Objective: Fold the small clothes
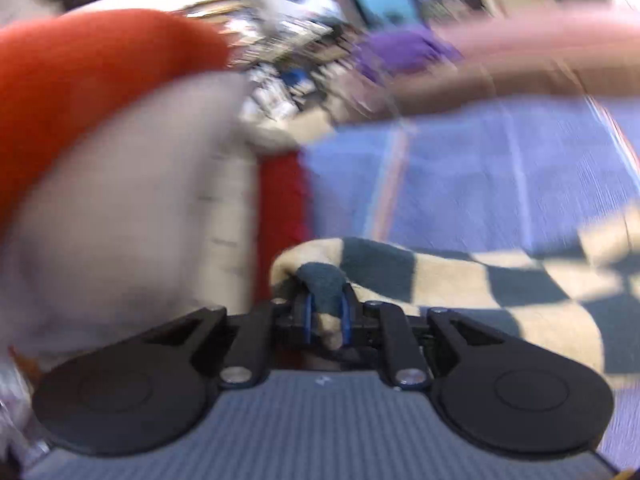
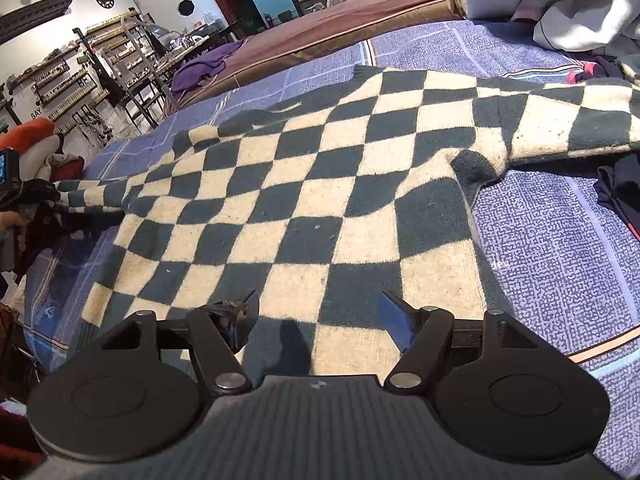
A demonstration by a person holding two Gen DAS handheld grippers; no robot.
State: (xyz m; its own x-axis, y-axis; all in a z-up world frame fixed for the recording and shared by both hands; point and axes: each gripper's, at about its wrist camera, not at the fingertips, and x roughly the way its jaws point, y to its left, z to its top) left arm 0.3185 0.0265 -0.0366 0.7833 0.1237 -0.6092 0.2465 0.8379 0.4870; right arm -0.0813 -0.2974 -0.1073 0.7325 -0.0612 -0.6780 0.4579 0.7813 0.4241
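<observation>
- The checkered sweater [image 2: 320, 184] lay spread flat on the blue patterned bedcover [image 2: 560, 248]. Its body stretched away from the right gripper [image 2: 318, 312] toward 12 o'clock, and its two sleeves ran out toward 9 and 3 o'clock in the right wrist view.
- The left gripper [image 1: 326, 312] was nearly closed, its pads pinching a bunched fold of the sweater's left sleeve end. From its own camera the cloth trailed off toward 3 o'clock.
- The right gripper stood wide open with nothing between its jaws, hovering over the sweater's near hem, which lay just ahead at 12 o'clock.
- In my judgement the fold turned on the sleeve's long axis. That axis ran from the left gripper at 9 o'clock across toward the body, so the left hand was the one placed to carry it over.
- Readable writing was scarce: only "SAY" [image 2: 37, 114] on the far wall beside the shelves [image 2: 68, 92]. No label showed on the sweater.
</observation>
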